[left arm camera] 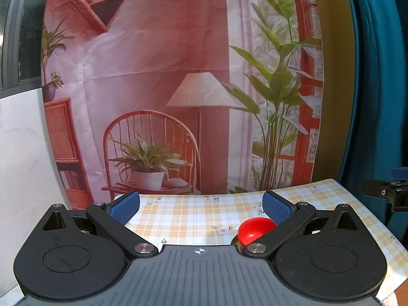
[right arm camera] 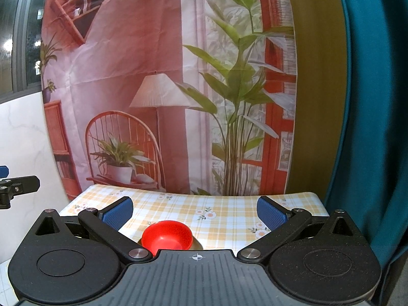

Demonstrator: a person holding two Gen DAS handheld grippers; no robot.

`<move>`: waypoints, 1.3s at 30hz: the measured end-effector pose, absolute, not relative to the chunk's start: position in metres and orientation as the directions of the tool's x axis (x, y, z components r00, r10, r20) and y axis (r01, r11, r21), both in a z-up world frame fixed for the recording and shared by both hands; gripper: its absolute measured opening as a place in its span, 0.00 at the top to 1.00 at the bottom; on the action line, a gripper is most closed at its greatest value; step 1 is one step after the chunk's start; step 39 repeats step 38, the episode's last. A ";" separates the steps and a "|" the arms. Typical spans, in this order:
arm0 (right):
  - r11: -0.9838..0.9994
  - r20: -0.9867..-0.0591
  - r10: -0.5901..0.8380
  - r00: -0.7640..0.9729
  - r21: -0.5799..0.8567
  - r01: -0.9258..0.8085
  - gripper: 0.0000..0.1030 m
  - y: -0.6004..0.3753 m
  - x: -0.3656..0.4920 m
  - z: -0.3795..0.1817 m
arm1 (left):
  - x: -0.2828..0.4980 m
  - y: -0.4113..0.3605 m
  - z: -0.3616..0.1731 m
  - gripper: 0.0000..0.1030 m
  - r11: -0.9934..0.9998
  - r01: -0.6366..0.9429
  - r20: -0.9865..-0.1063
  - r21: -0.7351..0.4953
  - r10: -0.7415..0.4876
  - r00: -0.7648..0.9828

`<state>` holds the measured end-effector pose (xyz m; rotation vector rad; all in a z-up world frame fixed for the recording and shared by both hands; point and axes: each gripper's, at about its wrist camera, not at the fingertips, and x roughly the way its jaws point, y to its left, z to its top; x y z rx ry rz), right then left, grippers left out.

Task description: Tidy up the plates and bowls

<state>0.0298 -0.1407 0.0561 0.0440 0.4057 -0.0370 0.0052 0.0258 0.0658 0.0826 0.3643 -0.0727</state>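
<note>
Through the left wrist view I see my left claw (left arm camera: 201, 205) released, its blue pads spread wide over the checked desk (left arm camera: 183, 216), with the red bowl (left arm camera: 253, 230) at about four o'clock, just beside the right pad. Through the right wrist view my right claw (right arm camera: 195, 210) is likewise released, the bowl (right arm camera: 167, 237) sitting upright at seven o'clock near its left pad, before a printed backdrop (right arm camera: 142, 81).

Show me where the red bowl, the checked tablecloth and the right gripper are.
red bowl (right arm camera: 167, 237): right wrist view, on its inner hollow.
checked tablecloth (right arm camera: 224, 219): right wrist view, on a bare patch.
right gripper (right arm camera: 195, 211): right wrist view, midway between its open fingertips.
</note>
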 end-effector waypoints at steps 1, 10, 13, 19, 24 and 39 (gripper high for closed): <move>0.998 -0.395 -0.027 0.918 0.035 0.044 0.00 -0.141 0.030 0.056 | 0.005 0.026 0.066 0.00 0.994 0.086 -0.359 0.067 -0.056 0.932; 0.999 -0.397 -0.026 0.917 0.033 0.043 0.00 -0.138 0.030 0.054 | 0.005 0.026 0.065 0.00 0.994 0.086 -0.360 0.072 -0.055 0.931; 0.999 -0.397 -0.026 0.917 0.034 0.043 0.00 -0.138 0.030 0.054 | 0.005 0.026 0.065 0.00 0.994 0.086 -0.361 0.072 -0.054 0.931; 0.999 -0.397 -0.026 0.918 0.033 0.043 0.00 -0.138 0.031 0.055 | 0.004 0.027 0.064 0.00 0.994 0.087 -0.361 0.066 -0.058 0.931; 0.999 -0.396 -0.027 0.918 0.032 0.043 0.00 -0.138 0.031 0.053 | 0.003 0.027 0.063 0.00 0.994 0.089 -0.361 0.064 -0.060 0.931; 0.998 -0.401 -0.027 0.915 0.037 0.046 0.00 -0.140 0.030 0.053 | 0.002 0.026 0.062 0.00 0.993 0.096 -0.365 0.062 -0.067 0.929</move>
